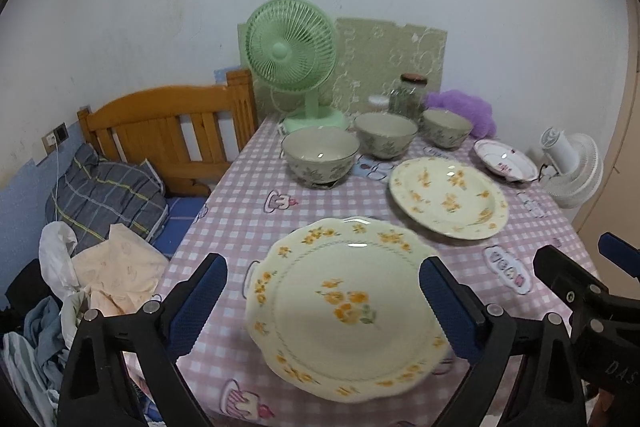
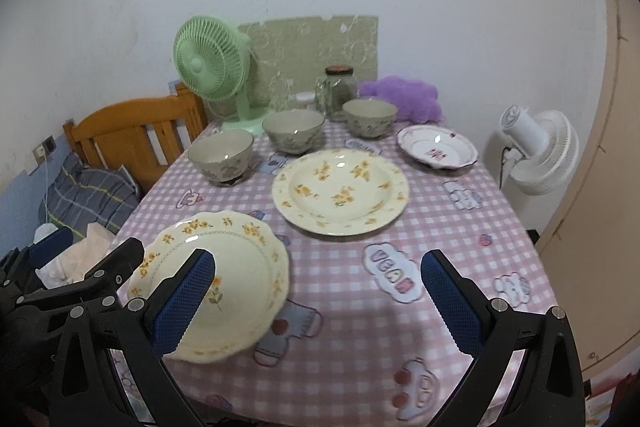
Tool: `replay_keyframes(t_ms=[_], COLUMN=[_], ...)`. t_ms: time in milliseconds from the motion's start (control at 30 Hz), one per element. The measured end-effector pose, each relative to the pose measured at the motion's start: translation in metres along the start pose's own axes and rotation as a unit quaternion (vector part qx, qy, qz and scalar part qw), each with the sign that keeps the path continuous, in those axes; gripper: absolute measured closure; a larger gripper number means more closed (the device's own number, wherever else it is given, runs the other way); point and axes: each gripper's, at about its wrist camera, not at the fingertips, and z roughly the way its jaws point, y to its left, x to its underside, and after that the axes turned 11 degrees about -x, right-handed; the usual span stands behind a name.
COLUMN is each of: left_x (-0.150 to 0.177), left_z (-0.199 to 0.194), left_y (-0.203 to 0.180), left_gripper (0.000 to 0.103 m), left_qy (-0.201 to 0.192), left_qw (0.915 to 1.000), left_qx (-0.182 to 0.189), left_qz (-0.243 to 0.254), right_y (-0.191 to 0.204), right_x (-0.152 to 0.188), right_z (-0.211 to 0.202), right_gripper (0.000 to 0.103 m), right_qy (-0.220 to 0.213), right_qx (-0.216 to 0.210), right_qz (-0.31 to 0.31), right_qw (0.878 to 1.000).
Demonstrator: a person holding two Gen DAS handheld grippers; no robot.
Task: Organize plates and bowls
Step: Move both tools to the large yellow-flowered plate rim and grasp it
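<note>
Glossy glazed ceramic plates [image 1: 348, 307] and bowls [image 1: 320, 153] sit on matt, soft checked cloth [image 2: 352, 307] beside a wooden bedframe [image 1: 168, 123].

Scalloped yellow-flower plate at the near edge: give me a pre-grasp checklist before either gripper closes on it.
1. Left gripper jaws open: ok.
2. Scalloped plate lies between the left fingers, nothing pressing it: ok.
3. Right gripper open, holding nothing: ok.
4. Plate top bare, nothing stacked on it: ok.
5. Plate fully supported by the table: cannot tell; its near rim sits close to the edge.
6. Round flowered plate is bare, free as a stacking spot: ok.
</note>
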Motion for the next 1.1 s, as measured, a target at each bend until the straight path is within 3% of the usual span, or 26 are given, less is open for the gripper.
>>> replay_keyframes(t_ms=[333,633,867,1100], left_x=[-0.006,0.013,0.025,0.021], left_z=[0.075,0.138,0.164,0.172], left_y=[0.017,0.016,0.011,0.009], left_gripper=[0.009,0.01,0.023,0.024], left_qy=[0.059,0.114,0.152,0.156], left_qw=[0.9977,0.9911,0.9831,0.9811], left_qx=[0.001,0.02,0.051,0.074], left_qz=[0.035,0.065,0.089,0.087], right_y=[0.025,0.028,0.026,0.021], right_x=[-0.008,0.009,0.025,0.03], right_z=[0.076,0.135,0.167,0.181], right_gripper=[0.004,0.005,0.013,0.019], right_qy=[0.062,0.123,0.173,0.189], right_qx=[0.009,0.032,0.034,0.03], right_qz=[0.026,0.052,0.074,0.096], right_qw=[0.998,0.991,0.982,0.977])
